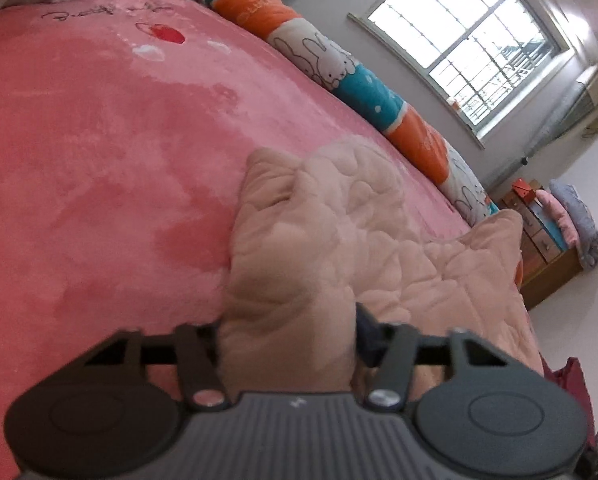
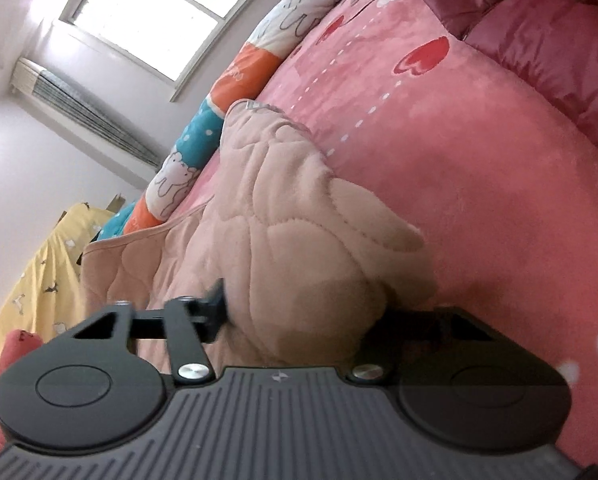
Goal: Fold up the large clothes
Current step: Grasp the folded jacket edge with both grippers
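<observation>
On plush pink bedspread | quilted peach garment | bunched in both tongs

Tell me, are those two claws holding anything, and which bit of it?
Yes. Both hold the pale pink quilted garment lying on the pink bedspread. The left gripper and the right gripper each pinch a bunched fold at its near edge.

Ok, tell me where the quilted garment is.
The pale pink quilted garment lies on the pink bedspread, near the rabbit-print bolster, with a fold in the left gripper and another in the right gripper.
</observation>
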Demonstrator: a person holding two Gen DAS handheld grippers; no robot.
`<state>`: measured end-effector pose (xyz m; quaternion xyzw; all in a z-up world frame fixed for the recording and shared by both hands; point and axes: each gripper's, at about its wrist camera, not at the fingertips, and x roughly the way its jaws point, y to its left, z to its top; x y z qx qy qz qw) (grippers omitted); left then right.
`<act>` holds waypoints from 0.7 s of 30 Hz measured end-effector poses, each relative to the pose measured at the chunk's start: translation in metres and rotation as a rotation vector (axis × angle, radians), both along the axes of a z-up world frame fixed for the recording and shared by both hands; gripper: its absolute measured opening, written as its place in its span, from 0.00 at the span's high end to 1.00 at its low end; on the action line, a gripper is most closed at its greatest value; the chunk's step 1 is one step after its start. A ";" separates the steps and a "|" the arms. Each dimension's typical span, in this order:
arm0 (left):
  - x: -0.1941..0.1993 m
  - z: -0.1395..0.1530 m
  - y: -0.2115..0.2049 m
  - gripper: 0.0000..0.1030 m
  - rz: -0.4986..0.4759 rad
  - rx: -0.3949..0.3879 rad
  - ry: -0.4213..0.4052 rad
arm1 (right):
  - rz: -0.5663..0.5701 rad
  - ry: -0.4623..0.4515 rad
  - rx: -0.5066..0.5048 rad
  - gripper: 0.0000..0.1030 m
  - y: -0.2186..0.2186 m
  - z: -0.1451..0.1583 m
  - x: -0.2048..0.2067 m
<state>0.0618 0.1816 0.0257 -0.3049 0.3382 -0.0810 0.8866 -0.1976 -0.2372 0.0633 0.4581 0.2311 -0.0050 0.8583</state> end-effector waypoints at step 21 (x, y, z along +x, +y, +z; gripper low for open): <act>-0.148 0.040 -0.006 0.69 -0.037 0.008 0.122 | 0.021 0.118 -0.113 0.68 0.008 0.053 -0.134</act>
